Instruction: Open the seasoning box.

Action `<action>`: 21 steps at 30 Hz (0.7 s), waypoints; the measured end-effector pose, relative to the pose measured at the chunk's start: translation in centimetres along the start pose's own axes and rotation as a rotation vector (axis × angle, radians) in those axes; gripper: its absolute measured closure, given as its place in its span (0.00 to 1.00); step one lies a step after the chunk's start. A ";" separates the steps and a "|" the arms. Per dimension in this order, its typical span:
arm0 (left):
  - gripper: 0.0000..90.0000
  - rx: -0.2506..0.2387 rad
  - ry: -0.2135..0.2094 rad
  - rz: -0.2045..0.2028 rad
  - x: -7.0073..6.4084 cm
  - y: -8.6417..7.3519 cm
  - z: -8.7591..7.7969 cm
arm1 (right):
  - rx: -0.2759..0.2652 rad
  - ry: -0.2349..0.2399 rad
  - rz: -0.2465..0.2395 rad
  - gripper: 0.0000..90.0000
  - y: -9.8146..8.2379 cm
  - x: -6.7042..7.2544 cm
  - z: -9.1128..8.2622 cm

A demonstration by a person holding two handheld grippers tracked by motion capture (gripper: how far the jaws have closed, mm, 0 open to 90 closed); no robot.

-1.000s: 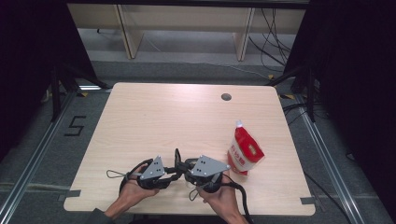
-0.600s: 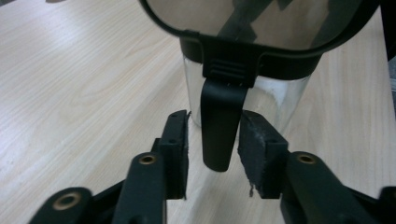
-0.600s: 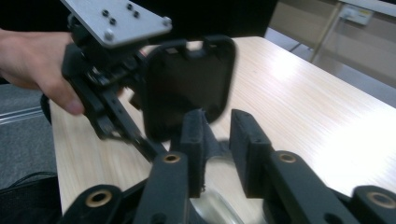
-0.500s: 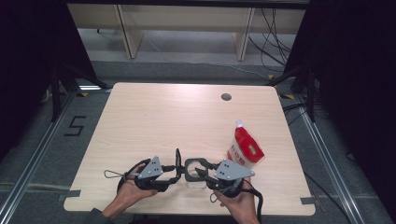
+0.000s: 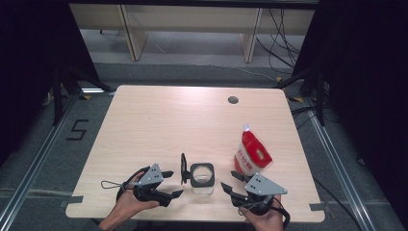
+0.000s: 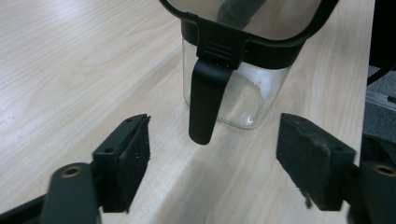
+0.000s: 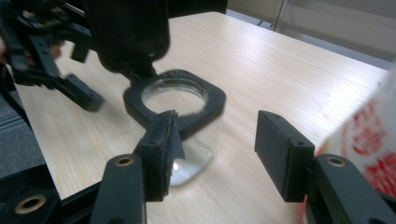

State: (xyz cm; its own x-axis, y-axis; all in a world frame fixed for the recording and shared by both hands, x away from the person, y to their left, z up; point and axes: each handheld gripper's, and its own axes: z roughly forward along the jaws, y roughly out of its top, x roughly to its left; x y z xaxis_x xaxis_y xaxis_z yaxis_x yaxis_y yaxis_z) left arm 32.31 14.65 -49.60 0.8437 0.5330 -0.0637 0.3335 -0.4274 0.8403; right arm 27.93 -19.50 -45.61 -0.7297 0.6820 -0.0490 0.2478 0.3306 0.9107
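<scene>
Clear glass jar (image 5: 202,177), black square collar, hinged lid standing open, is sitting near the table's (image 5: 159,120) front edge. Left gripper (image 5: 172,184) and right gripper (image 5: 229,181) are flanking it, jaws just opening, holding nothing.

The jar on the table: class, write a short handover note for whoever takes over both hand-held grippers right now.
Left hand-held gripper: open, jaws just opened, nothing between them, near the jar's left side.
Right hand-held gripper: open, jaws just opened, holding nothing, on the jar's right.
Jar: clear glass, upright near the table front edge, hinged lid flipped up.
Red pouch: standing right of the jar, untouched.
Done: jar open and released.
Left: probably filling from the pouch.
</scene>
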 end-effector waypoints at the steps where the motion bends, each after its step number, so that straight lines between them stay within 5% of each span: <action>1: 0.21 -0.015 0.004 -0.016 0.0 -0.2 0.0 | -0.016 -0.014 -0.017 0.51 -0.2 -0.2 -0.1; 10: 0.18 -0.006 -0.001 -0.054 0.4 -0.9 -1.1 | 0.013 -0.048 0.080 0.32 -1.8 -0.5 -1.4; 21: 0.18 -0.002 0.015 -0.081 0.0 -1.3 -1.6 | 0.029 -0.088 0.124 0.31 -3.1 -1.2 -3.1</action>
State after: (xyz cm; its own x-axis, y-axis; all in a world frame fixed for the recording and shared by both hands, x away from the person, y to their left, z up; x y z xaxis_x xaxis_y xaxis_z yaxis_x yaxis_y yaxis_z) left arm 31.19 16.34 -49.81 0.8074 0.5769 -0.1237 0.3998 -0.3808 0.8337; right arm 26.09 -23.34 -47.14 -0.6338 0.7731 0.0266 0.3523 0.2579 0.8996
